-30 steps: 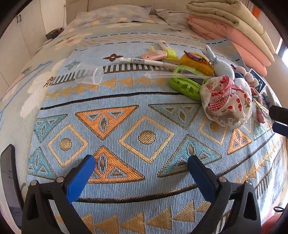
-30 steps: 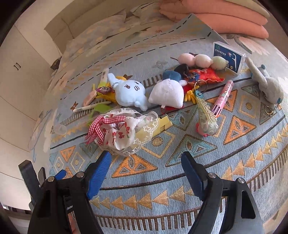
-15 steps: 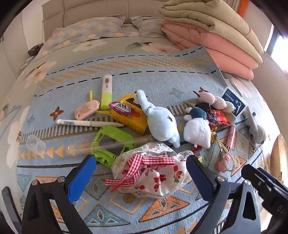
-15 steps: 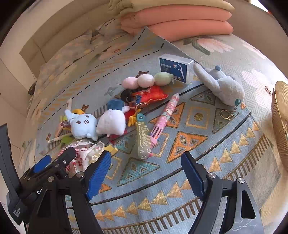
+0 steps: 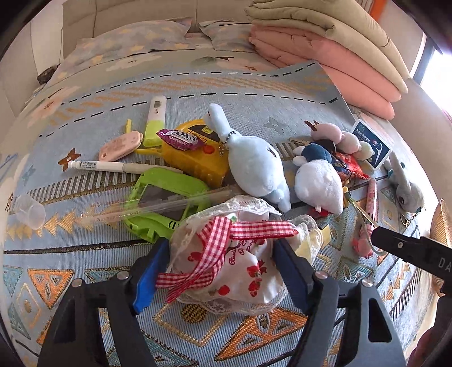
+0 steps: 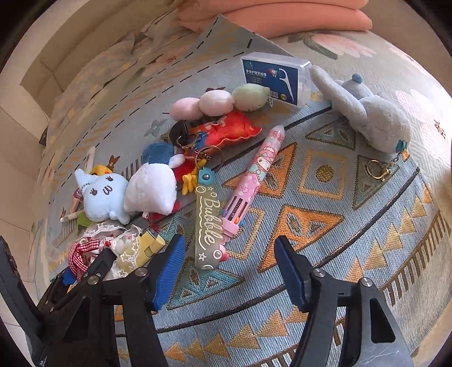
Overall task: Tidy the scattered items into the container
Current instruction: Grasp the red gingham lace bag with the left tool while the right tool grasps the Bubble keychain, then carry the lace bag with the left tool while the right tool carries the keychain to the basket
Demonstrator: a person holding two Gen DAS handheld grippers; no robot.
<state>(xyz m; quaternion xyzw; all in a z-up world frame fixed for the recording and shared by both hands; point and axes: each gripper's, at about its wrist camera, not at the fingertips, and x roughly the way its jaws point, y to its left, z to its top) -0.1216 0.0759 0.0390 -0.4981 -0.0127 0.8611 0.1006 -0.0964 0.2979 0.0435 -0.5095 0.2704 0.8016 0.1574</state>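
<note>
A home bedroom. Ahead of the left tongs [image 5: 220, 271] a bed [image 5: 93, 82] runs back to two floral pillows [image 5: 135, 39] against a padded headboard [image 5: 158, 11]. Folded pink and beige quilts [image 5: 333, 48] are stacked beyond and to the right. A woven blue patterned blanket [image 5: 197, 82] covers the bed, strewn with plush toys [image 5: 254, 163] and small household odds.

left hand-held gripper [image 5: 223, 268]: jaws spread, straddling something | right hand-held gripper [image 6: 230, 271]: jaws spread, holding nothing
</note>
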